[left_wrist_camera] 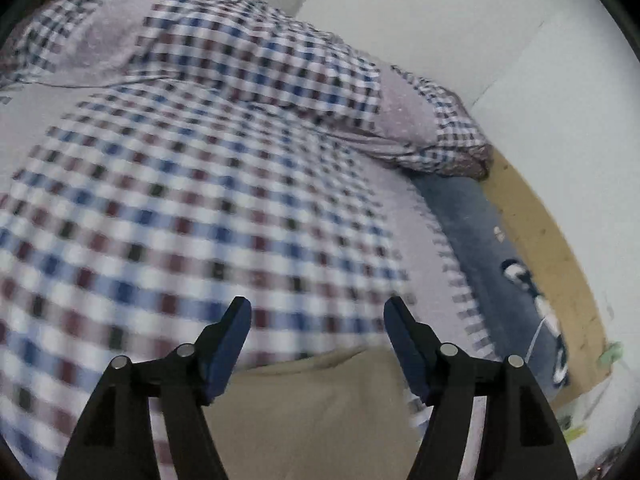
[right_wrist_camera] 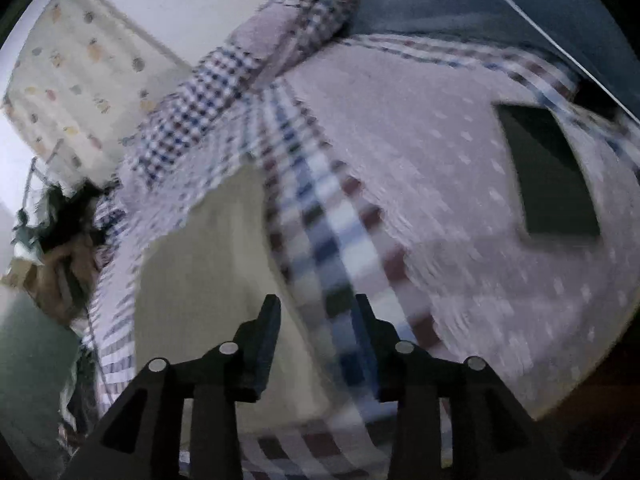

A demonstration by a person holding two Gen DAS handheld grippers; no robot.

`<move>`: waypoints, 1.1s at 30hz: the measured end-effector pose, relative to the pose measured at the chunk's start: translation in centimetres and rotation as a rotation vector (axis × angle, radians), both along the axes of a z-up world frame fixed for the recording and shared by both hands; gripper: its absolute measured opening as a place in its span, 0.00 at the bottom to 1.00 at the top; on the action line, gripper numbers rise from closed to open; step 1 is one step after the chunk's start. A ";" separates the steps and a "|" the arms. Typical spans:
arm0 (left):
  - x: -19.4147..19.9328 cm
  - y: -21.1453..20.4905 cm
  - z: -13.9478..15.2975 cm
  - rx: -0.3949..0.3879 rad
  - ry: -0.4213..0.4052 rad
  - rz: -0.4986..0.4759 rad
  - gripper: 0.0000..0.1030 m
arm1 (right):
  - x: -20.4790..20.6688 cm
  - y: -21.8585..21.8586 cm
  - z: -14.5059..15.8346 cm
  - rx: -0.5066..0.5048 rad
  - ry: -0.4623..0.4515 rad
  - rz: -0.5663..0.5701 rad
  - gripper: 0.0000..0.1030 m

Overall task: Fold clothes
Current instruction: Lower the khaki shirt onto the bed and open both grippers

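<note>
A beige garment [left_wrist_camera: 320, 392] lies on a bed, its far edge tucked under a blue, maroon and white checked cover [left_wrist_camera: 180, 200]. My left gripper [left_wrist_camera: 316, 308] hovers open over that edge, with nothing between its fingers. In the right wrist view the same beige garment [right_wrist_camera: 208, 264] lies to the left of a checked strip [right_wrist_camera: 320, 232] that runs toward me. My right gripper [right_wrist_camera: 316, 304] stands open above the near end of this strip, its left finger over the beige cloth. Both views are blurred by motion.
A black phone [right_wrist_camera: 548, 172] lies on the purple dotted sheet [right_wrist_camera: 440, 200]. A checked pillow [left_wrist_camera: 420, 124] sits at the bed's far corner by a white wall [left_wrist_camera: 520, 60]. A blue-grey printed cloth [left_wrist_camera: 472, 216] drapes over the bed's edge. A dark heap [right_wrist_camera: 68, 216] lies off to the left.
</note>
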State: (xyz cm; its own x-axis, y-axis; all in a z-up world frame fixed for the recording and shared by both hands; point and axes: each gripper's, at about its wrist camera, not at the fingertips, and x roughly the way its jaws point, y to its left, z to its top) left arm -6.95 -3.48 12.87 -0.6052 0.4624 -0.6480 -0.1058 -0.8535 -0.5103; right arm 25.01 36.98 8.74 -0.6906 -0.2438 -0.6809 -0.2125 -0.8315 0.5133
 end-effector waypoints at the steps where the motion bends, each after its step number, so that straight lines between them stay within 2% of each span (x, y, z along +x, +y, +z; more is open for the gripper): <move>1: 0.5 -0.8 -1.0 0.000 -0.013 0.003 0.71 | -0.9 -0.1 0.5 -0.002 0.014 0.026 0.45; 6: 2.7 -3.9 -6.3 0.021 -0.084 0.022 0.71 | -7.2 -1.9 3.4 0.036 0.077 0.173 0.47; 11: 2.8 -4.1 -9.4 0.094 -0.101 -0.037 0.69 | -15.6 -3.6 4.4 0.036 0.104 0.297 0.52; 13: 2.6 -3.5 -9.6 0.096 -0.095 -0.062 0.56 | -19.5 -3.8 4.1 0.003 0.099 0.316 0.52; 15: 2.5 -2.9 -9.8 0.098 -0.087 -0.086 0.48 | -23.1 -3.9 3.1 -0.010 0.075 0.308 0.52; 17: 2.0 -2.6 -9.7 0.100 -0.088 -0.079 0.37 | -25.9 -4.2 1.8 0.013 0.037 0.304 0.52; 19: 1.6 -2.9 -9.7 0.104 -0.091 -0.055 0.15 | -28.0 -4.4 0.5 0.046 -0.004 0.316 0.52; 21: 1.3 -3.6 -10.0 0.135 -0.087 -0.030 0.08 | -29.7 -4.9 -0.4 0.063 -0.027 0.327 0.52; 24: 1.1 -3.8 -10.7 0.155 -0.082 -0.015 0.04 | -31.4 -5.9 -1.7 0.081 -0.047 0.351 0.52; 25: 1.2 -3.8 -10.7 0.152 -0.071 -0.015 0.04 | -31.7 -6.2 -2.0 0.092 -0.048 0.362 0.50; 28: 2.2 -5.1 -10.6 0.195 -0.012 0.029 0.03 | -31.9 -7.1 -2.4 0.137 -0.030 0.389 0.01; 31: 3.0 -5.7 -10.2 0.215 0.050 0.066 0.03 | -31.6 -7.5 -1.1 0.184 0.035 0.384 0.01; 33: 3.0 -5.6 -10.5 0.200 0.050 0.079 0.03 | -31.5 -7.9 -0.1 0.214 0.079 0.379 0.01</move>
